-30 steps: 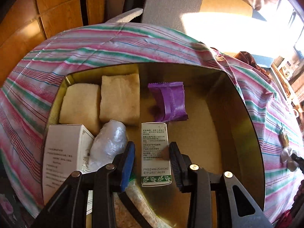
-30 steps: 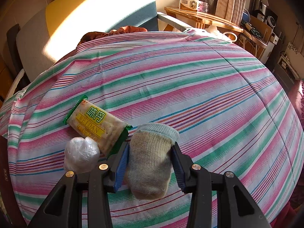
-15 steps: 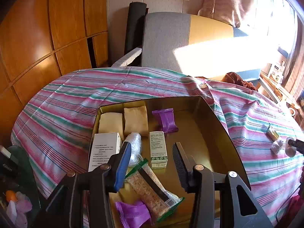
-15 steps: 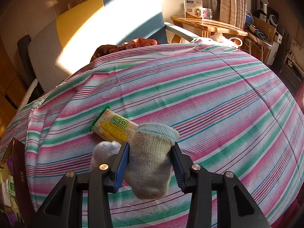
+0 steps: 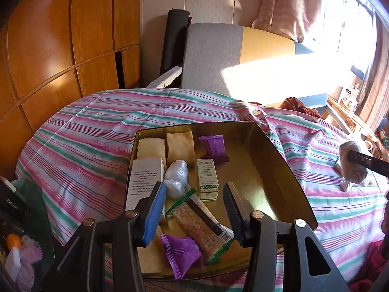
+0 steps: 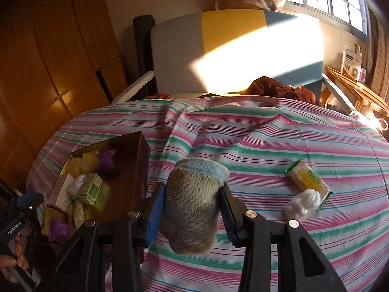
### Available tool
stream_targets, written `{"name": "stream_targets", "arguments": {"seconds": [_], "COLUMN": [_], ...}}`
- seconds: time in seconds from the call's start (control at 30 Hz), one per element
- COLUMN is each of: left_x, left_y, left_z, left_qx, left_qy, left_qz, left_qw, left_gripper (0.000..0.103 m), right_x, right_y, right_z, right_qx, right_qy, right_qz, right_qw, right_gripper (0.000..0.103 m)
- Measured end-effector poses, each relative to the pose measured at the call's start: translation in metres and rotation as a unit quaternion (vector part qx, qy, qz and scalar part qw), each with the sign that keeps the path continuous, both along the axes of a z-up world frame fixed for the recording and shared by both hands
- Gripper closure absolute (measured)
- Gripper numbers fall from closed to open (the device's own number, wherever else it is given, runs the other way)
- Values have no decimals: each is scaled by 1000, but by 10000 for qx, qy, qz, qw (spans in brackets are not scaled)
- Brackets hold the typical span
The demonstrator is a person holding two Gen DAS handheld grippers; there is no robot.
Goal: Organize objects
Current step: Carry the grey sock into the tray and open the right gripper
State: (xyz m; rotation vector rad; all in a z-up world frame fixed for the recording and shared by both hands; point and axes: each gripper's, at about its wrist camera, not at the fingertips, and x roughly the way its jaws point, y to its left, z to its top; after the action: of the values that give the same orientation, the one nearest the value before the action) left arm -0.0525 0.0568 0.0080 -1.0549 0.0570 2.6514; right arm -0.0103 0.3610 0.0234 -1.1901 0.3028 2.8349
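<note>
Left gripper (image 5: pixel 194 209) agape; right gripper (image 6: pixel 192 206) clamped.

I am in a home, a lived-in room; a striped cloth (image 6: pixel 267 146) covers the tabletop before me; behind its far edge stands an upholstered armchair (image 6: pixel 218 48) in grey, yellow and blue; wooden cabinet doors (image 5: pixel 60 48) line the wall at left; a curtained window (image 5: pixel 352 12) lets sun in at right.

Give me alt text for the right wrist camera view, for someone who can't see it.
The right tongs grip a rolled grey sock with a blue cuff above a striped bedspread. To the left sits an open gold box of small packets; to the right lie a yellow cracker pack and a crumpled clear plastic wad.
</note>
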Motion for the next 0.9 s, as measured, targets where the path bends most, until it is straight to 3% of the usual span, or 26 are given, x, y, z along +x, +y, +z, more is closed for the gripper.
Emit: {"name": "stream_targets", "arguments": {"seconds": [0.13, 0.27, 0.6, 0.77, 0.9], "left_x": [3, 4, 4, 7, 10], "left_y": [-8, -21, -66, -69, -66], "left_z": [-3, -5, -11, -14, -13], "left_qx": [70, 148, 365, 346, 297], "left_qy": [-28, -60, -143, -161, -118], "left_qz": [43, 148, 623, 643, 613], "left_qw": [10000, 9998, 9973, 9972, 9976], "left_gripper": [53, 53, 51, 48, 46], "right_x": [-18, -37, -76, -75, -65], "right_y": [-68, -117, -161, -178, -179], "right_z": [0, -24, -90, -90, -79], "right_qx": [165, 345, 423, -79, -16], "right_qy": [-78, -442, -1231, -1233, -1076], "right_qz": [888, 1442, 1507, 1893, 1909], "right_qw": [9959, 9880, 9800, 9741, 9757], "right_gripper": [60, 59, 55, 55, 55]}}
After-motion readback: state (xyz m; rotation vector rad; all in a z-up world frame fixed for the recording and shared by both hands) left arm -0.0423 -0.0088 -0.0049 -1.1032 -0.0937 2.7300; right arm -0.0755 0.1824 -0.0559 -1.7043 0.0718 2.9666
